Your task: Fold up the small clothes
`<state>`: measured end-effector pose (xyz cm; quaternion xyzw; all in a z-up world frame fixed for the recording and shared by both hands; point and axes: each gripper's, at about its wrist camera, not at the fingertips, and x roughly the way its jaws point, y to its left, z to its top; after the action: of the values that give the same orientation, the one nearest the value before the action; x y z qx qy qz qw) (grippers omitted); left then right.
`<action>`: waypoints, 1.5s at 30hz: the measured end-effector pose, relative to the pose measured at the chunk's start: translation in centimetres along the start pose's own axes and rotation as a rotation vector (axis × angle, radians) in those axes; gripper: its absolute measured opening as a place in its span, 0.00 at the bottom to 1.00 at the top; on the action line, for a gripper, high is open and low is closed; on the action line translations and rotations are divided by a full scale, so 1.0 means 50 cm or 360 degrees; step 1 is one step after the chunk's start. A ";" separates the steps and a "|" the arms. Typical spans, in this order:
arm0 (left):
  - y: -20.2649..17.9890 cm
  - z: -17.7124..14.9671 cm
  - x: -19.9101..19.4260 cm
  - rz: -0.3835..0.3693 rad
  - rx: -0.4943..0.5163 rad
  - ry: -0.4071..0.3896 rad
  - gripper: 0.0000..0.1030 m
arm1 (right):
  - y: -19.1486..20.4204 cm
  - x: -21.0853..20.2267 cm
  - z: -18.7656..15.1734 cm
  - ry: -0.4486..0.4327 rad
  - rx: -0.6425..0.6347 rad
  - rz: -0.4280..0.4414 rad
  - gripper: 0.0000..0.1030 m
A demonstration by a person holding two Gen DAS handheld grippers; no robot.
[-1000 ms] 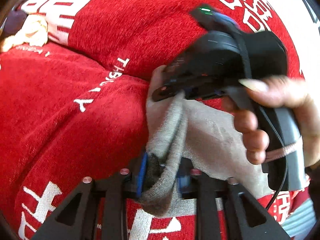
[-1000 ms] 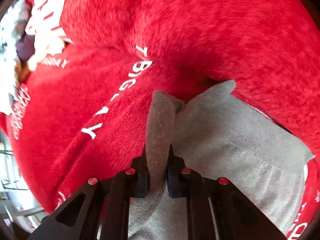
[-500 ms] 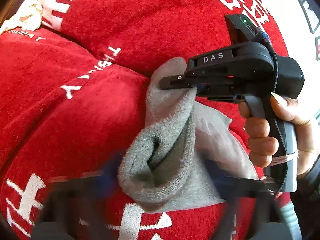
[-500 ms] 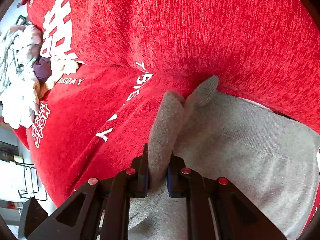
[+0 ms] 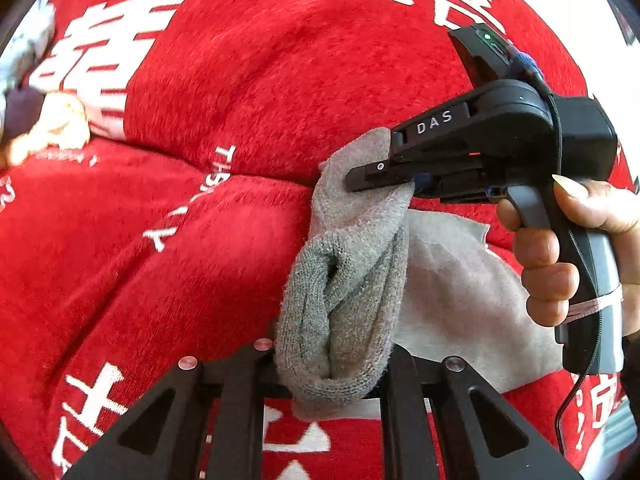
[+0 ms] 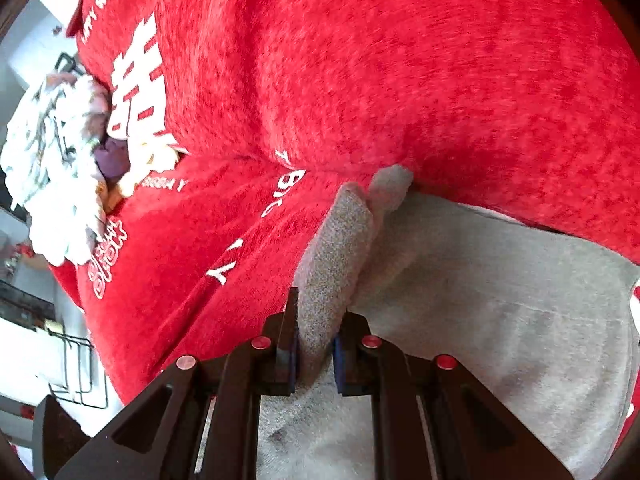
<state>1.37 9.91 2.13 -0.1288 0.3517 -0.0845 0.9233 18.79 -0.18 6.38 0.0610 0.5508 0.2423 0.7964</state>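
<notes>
Left wrist view: the left gripper (image 5: 332, 364) is closing, its jaws pinching the gray sock (image 5: 344, 304) bunched between them. Farther on, the right gripper (image 5: 380, 178) clamps the sock's other end above the red blanket (image 5: 200, 240).

My left claw (image 5: 332, 364) sits at the near end of the sock (image 5: 344, 300), with the bunched cuff between its closing jaws. At the far end, to the right, my right claw (image 5: 384, 178) pinches the sock's toe; my right hand (image 5: 560, 248) wraps its handle further right. The sock stretches between both claws above the blanket (image 5: 200, 240), and its loose part drapes down to the right onto that blanket. A fold in the blanket runs behind the sock. Far left, at the blanket's edge, lies a pile of clothes (image 6: 56, 168).
</notes>
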 end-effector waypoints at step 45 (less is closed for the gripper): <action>-0.455 0.035 0.018 0.0043 0.0467 0.0298 0.15 | -0.313 -0.294 -0.079 -0.0248 0.0179 0.0208 0.13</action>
<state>1.73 -11.69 9.57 0.0204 0.4217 -0.1342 0.8965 16.16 -21.22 11.63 0.1600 0.4947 0.2570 0.8147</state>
